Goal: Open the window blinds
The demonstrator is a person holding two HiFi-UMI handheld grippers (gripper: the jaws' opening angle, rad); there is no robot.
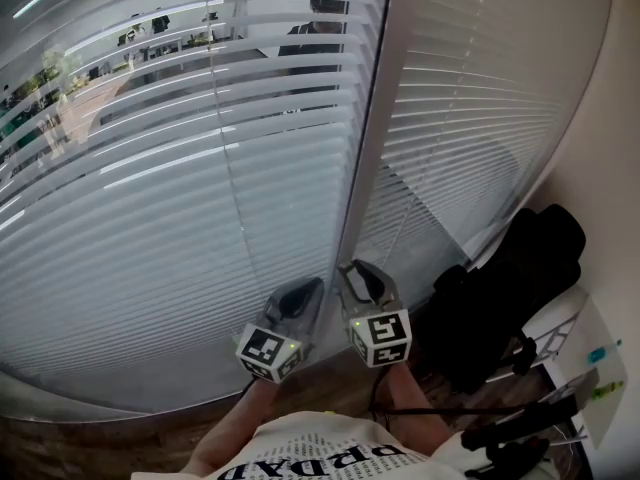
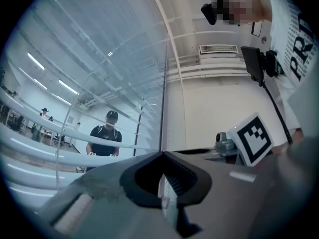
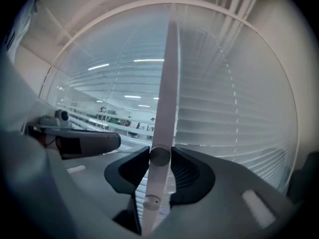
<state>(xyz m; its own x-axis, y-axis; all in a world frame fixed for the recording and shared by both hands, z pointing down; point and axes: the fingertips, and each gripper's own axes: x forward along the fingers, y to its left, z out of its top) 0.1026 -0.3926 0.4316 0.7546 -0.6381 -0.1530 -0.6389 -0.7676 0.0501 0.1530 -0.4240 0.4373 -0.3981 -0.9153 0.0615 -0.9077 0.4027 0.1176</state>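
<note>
White tilt wand (image 3: 167, 83) clamped in right claw (image 3: 160, 156) | left claw (image 2: 162, 154) closed, empty

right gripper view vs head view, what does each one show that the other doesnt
Only the right gripper view: a white rod standing between the right gripper's jaws, their tips against it. Only the head view: the person's printed shirt and a black bundle by the wall. Both: the slatted blinds, the left gripper and the lit room beyond.
</note>
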